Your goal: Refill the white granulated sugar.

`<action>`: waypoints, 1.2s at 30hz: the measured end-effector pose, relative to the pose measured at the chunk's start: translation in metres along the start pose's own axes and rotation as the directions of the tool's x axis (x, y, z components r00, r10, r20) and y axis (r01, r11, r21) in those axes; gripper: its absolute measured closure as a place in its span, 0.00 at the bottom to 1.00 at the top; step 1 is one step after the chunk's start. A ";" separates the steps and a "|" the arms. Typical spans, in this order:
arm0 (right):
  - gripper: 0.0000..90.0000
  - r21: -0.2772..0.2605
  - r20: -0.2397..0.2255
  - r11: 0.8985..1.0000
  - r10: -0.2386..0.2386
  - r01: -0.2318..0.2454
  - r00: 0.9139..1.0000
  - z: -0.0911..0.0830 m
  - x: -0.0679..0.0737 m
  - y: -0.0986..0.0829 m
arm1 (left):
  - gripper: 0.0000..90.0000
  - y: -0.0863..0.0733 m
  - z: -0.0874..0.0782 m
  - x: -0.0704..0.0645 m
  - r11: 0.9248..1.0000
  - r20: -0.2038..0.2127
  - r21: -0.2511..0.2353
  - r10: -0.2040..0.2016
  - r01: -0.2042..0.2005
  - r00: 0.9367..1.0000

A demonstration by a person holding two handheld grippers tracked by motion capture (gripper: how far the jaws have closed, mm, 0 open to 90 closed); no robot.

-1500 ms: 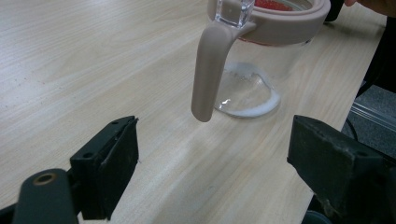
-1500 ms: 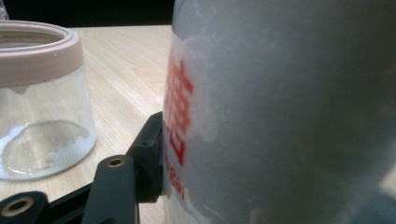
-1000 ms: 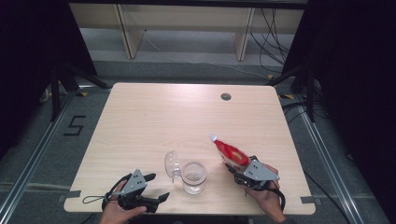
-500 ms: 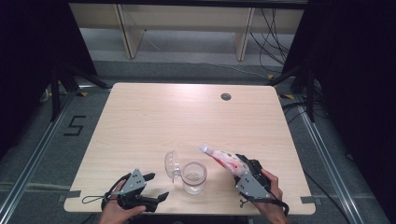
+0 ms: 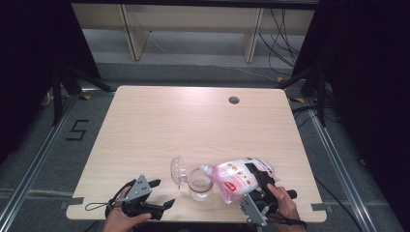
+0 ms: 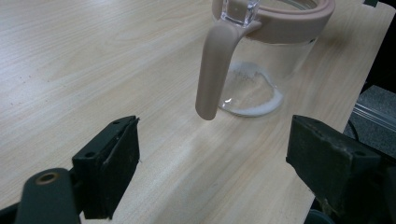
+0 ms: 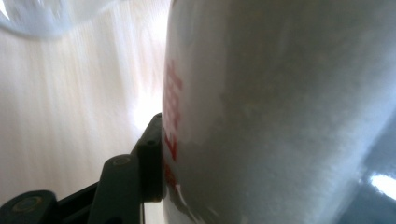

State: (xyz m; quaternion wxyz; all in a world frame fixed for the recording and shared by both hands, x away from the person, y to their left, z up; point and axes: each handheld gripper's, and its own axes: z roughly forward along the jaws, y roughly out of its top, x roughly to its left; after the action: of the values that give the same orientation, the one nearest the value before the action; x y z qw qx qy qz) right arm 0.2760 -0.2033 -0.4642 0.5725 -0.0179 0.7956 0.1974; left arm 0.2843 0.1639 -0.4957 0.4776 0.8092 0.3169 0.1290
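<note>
Right gripper (image 5: 257, 180), fingers pinching the soft refill pouch (image 5: 235, 176) at mid-body, tips its spout over the glass jar (image 5: 199, 183) near the counter's (image 5: 193, 125) front edge. Left gripper (image 5: 157, 194), fingers spread, idles beside it. The pouch likely sags; a firm grip seems best.

Pink-and-white pouch (image 5: 237, 176) with red print; clear jar (image 6: 261, 60), pinkish-beige rim; pale wood-grain table (image 5: 193, 125).

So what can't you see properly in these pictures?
- High view: the print on the pouch is too small to read.
- High view: whether anything leaves the spout over the jar is too small to tell.
- Right gripper view: the pouch, blurred and close, hides one jaw of the right gripper.
- Left gripper view: the top edge cuts off the jar's rim and lid.
</note>
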 end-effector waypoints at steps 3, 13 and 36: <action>0.54 0.005 0.013 0.997 -0.080 0.080 0.997 -0.002 -0.003 0.002 | 0.18 0.000 0.000 -0.001 1.000 -0.001 -0.004 -0.001 0.001 1.000; 0.54 0.053 0.057 0.974 -0.224 0.221 0.973 -0.009 -0.001 0.006 | 0.18 0.000 0.000 0.000 1.000 -0.006 -0.006 -0.011 0.011 1.000; 0.55 0.082 0.111 0.881 -0.472 0.465 0.875 -0.008 -0.003 0.013 | 0.18 -0.001 0.000 0.000 1.000 -0.008 -0.006 -0.005 0.005 1.000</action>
State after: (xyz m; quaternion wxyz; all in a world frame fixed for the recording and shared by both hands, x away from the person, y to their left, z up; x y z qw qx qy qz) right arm 0.2663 -0.1947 -0.4558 0.6530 -0.1823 0.7343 0.0326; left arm 0.2840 0.1637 -0.4964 0.4791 0.8064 0.3205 0.1320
